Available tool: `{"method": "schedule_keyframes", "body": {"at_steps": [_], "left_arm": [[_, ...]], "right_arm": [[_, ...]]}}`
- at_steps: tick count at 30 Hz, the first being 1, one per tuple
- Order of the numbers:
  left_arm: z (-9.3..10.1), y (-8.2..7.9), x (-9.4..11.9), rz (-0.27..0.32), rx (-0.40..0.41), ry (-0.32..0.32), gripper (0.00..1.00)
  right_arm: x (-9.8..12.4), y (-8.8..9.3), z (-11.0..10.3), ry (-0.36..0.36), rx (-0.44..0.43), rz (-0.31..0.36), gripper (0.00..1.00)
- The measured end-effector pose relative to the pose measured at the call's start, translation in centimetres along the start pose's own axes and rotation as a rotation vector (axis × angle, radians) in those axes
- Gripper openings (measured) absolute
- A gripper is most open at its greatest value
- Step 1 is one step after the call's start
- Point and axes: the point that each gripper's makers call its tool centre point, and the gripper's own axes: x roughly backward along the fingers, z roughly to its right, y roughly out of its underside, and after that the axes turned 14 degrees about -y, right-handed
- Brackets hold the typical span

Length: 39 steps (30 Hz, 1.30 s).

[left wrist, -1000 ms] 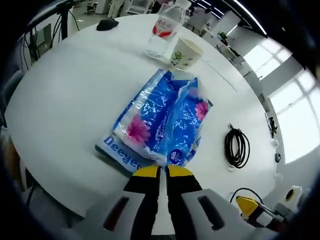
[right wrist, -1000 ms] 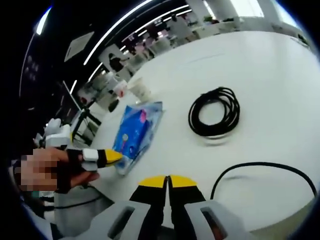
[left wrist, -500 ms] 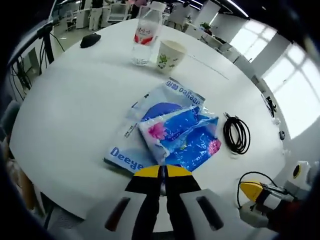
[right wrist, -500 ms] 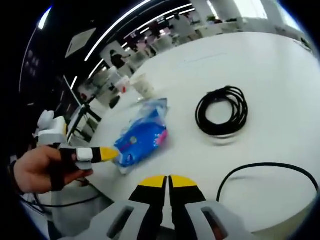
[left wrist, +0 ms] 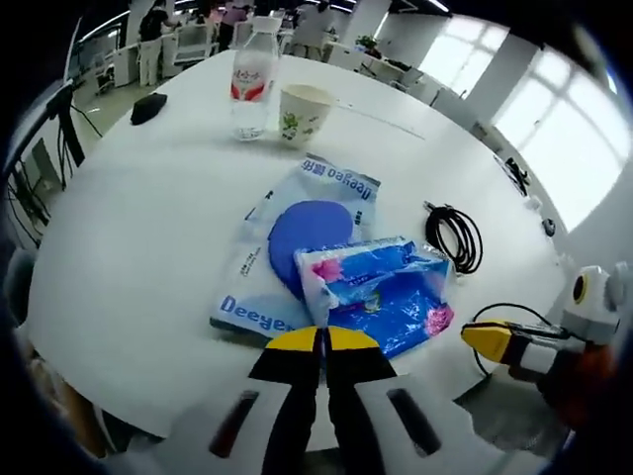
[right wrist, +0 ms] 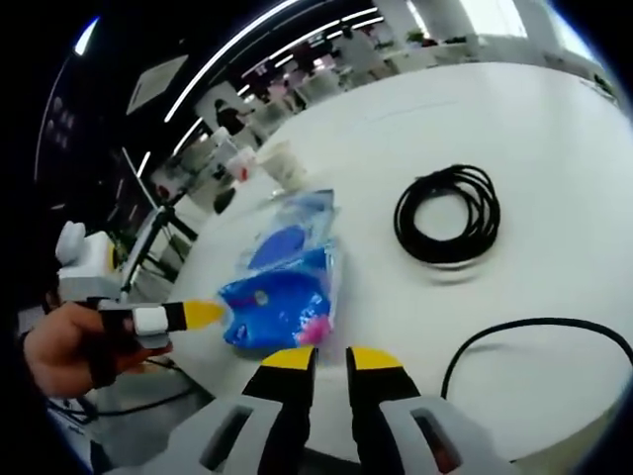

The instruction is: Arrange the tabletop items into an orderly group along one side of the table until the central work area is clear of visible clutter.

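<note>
Blue tissue pack pinched at its near corner by left gripper, on table edge. Right gripper, slightly parted, holds nothing. Next: probably drag pack toward bottle and cup.

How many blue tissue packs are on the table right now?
2. A flat pale-blue plastic tissue pack printed with a dark-blue circle lies mid-table. A crumpled bright-blue plastic tissue pack with pink flowers rests on its near edge, by the left claw. None seems hidden.

One water bottle, one paper cup, two blue packets, one coiled cable, one mouse
</note>
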Motion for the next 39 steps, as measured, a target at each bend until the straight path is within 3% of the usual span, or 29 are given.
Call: {"method": "schedule_keyframes", "body": {"at_steps": [3,4,6,10,22,28,30,39], "left_arm": [[-1.0,0.0,-1.9,0.0,-0.02,0.009,0.0],[-0.3,0.2,-0.5,-0.001,-0.025,0.013,0.0],[-0.6,0.4,-1.2,-0.005,-0.032,0.022,0.0],[-0.1,0.7,-0.3,-0.004,-0.049,0.032,0.0],[0.2,1.7,-0.2,-0.011,-0.059,0.069,0.0],[0.5,1.7,1.2,0.006,-0.044,0.065,0.0],[-0.3,1.5,-0.1,0.006,-0.033,0.063,0.0],[0.5,0.9,0.0,0.023,-0.018,0.072,0.0]], "right_arm": [[-0.4,-0.1,-0.2,-0.005,0.01,-0.002,0.14],[-0.6,-0.1,-0.4,-0.007,0.008,-0.002,0.15],[-0.8,0.1,-0.6,-0.007,0.009,-0.01,0.15],[-1.1,0.3,-0.7,-0.001,0.009,-0.024,0.15],[-2.2,0.9,0.6,0.019,-0.037,-0.039,0.12],[-2.4,0.7,0.8,0.015,-0.022,-0.055,0.04],[-2.4,0.5,0.9,0.01,-0.001,-0.059,0.02],[-2.1,-0.8,0.9,-0.006,0.027,-0.045,0.0]]}}
